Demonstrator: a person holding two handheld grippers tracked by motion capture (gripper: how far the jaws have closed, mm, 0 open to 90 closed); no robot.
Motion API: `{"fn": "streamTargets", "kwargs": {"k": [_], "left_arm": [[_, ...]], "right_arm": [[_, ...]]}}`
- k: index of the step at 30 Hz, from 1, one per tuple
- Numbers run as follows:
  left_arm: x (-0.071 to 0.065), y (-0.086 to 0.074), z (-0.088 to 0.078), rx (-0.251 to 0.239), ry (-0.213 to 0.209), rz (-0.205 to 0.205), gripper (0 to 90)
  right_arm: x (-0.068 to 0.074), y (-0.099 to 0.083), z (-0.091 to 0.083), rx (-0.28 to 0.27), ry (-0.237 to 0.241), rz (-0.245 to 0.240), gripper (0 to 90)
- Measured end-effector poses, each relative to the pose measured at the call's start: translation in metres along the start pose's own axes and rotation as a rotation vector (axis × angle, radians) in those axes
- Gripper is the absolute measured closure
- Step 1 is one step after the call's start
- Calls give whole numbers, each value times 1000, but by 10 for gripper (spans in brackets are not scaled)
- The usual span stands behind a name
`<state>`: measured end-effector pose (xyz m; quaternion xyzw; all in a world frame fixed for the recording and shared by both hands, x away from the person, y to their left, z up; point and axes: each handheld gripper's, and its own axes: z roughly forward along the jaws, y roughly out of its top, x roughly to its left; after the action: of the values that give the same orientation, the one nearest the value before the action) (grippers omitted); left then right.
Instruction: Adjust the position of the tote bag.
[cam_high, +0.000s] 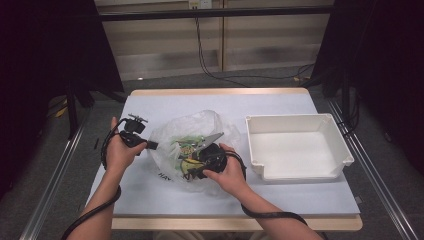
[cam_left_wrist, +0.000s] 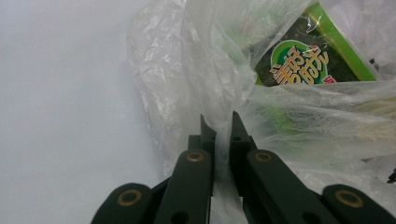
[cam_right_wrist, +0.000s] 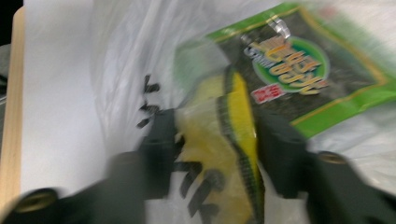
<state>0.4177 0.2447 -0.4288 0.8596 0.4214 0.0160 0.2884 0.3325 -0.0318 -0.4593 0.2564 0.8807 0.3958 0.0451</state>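
Left tongs (cam_left_wrist: 218, 128) pinch the limp, slippery plastic bag (cam_left_wrist: 196, 70) near the table's middle; right tongs (cam_right_wrist: 215, 140) spread around a light, crinkly yellow packet (cam_right_wrist: 233, 135), best taken across its stiffer edge.

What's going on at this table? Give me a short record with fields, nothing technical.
Table: white top, wooden edge
Bag: thin clear plastic bag mid-table, snack packs inside
Left gripper: shut on a fold of the bag's edge
Right gripper: inside the bag, jaws either side of a yellow pack; blurred, grip unclear
Green pack: lies in the bag beyond the yellow one
Bin: white bin, right of the bag, nothing in it
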Motion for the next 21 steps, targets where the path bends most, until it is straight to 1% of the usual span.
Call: {"fn": "streamTargets", "kwargs": {"k": [1,3,4,5,6,7,8,10,11,12,13,14,16,17,18,19,20,21], "left_arm": [[0,0,0,-2,2,1,900],[0,0,2,-6,15,-12,900],[1,0,3,-5,18,-14,900],[3,-1,3,0,22,-9,900],[4,-1,3,5,26,-9,900],[5,-1,3,1,25,-20,900],[5,-1,4,-5,37,-22,900],[7,-3,5,-12,45,-32,900],[9,-3,4,0,57,-12,900],[10,-4,5,-9,57,-31,900],[12,-5,5,0,54,-27,900],[13,-6,6,-8,61,-33,900],[14,-7,9,-10,53,-50,900],[16,-7,9,7,53,-36,900],[15,-8,11,-1,56,-50,900],[16,-8,11,15,60,-30,900],[15,-8,13,9,68,-37,900],[16,-8,12,28,68,-21,900]], "right_arm": [[1,-1,2,5,18,2,636],[3,-4,2,8,56,-5,789],[5,-6,2,13,77,-6,839],[7,-8,2,19,95,-4,866],[9,-10,3,23,107,-9,881],[11,-12,3,30,117,-14,887],[14,-14,3,33,129,-13,900],[19,-19,4,44,144,-33,900],[22,-21,5,50,152,-31,900],[26,-23,5,54,158,-28,900],[28,-25,6,52,161,-40,900],[30,-26,6,54,162,-49,900],[33,-29,6,54,173,-56,900],[33,-30,5,51,174,-57,900],[34,-31,5,47,173,-58,900],[34,-32,4,49,172,-56,900],[34,-34,3,53,171,-56,900],[34,-36,3,46,168,-52,900]]}}
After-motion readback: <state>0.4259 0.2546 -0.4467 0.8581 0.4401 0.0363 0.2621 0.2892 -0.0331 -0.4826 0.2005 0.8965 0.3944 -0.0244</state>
